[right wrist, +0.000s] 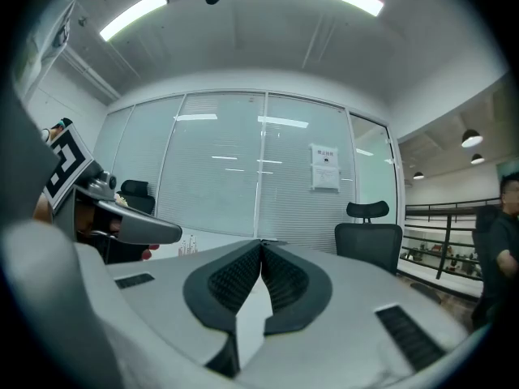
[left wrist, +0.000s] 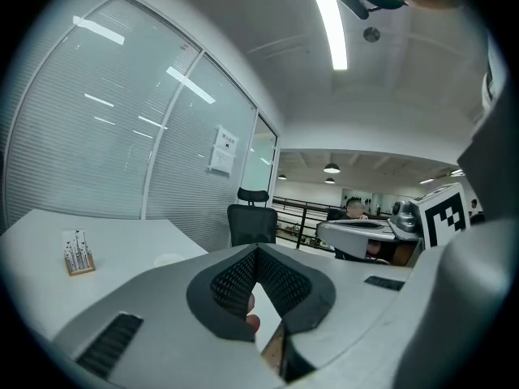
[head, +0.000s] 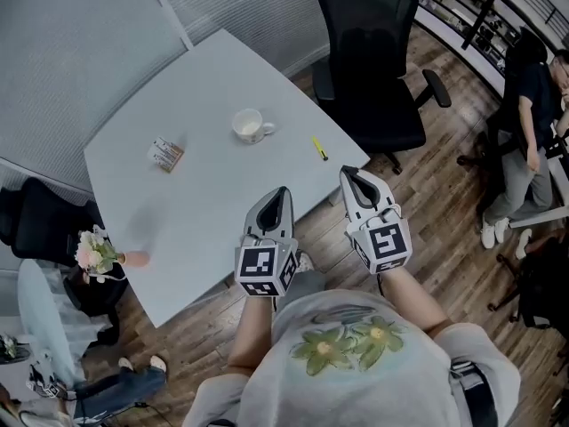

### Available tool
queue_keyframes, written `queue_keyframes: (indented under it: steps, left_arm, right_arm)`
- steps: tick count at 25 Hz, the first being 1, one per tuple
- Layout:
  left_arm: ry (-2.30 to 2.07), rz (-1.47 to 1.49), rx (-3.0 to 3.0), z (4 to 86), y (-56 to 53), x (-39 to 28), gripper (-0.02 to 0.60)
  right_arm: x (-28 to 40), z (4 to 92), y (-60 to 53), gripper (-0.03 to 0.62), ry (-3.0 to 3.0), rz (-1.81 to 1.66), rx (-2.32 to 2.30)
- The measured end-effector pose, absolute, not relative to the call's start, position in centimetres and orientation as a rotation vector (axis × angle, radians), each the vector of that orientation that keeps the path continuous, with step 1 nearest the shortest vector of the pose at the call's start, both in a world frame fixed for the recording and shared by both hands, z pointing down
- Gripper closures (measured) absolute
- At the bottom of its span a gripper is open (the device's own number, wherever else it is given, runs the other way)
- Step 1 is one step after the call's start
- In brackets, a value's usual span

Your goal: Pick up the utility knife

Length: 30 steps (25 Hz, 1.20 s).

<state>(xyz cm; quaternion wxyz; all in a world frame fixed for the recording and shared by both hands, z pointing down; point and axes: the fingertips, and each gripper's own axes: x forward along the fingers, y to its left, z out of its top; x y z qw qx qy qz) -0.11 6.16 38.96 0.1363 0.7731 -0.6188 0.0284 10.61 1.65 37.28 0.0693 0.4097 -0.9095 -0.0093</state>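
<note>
The utility knife [head: 318,148], small and yellow, lies near the right edge of the white table [head: 204,78]; only the head view shows it. Both grippers hover at the table's near edge, pointing toward it. My left gripper [head: 283,191] is below and left of the knife, and its jaws [left wrist: 258,250] meet at the tips with nothing between them. My right gripper [head: 349,173] is just below and right of the knife, a short gap away. Its jaws [right wrist: 261,243] are closed together and empty.
A white mug [head: 251,125] and a small card stand [head: 165,155] sit on the table left of the knife. A black office chair [head: 373,69] stands beyond the table's right edge. A person [head: 533,123] sits at far right. Flowers [head: 93,254] are by the left corner.
</note>
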Motion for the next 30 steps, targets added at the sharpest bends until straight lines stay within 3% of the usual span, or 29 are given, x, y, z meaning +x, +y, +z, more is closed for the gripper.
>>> queue_keyframes:
  steps: [4, 6, 9, 17, 30]
  left_arm:
    - [-1.772, 0.087, 2.26, 39.1, 3.9, -2.4, 0.578]
    - [-1.759, 0.086, 2.274, 39.2, 3.0, -3.2, 0.58]
    - [-1.737, 0.086, 2.286, 39.6, 2.2, -4.2, 0.58]
    - [-1.704, 0.08, 2.271, 41.2, 1.0, -5.5, 0.578]
    - [-1.671, 0.15, 2.257, 42.6, -3.9, -7.2, 0.578]
  right_arm:
    - [8.9, 37.6, -0.5, 0.591, -2.72, -0.025, 1.271]
    - [8.2, 37.8, -1.2, 0.542, -2.717, -0.02, 1.28]
    - [7.3, 38.3, -1.9, 0.54, -2.703, -0.026, 1.286]
    - [6.0, 39.8, -3.2, 0.385, -2.682, 0.004, 1.251]
    - [5.2, 43.3, -9.2, 0.384, -2.621, 0.046, 1.227]
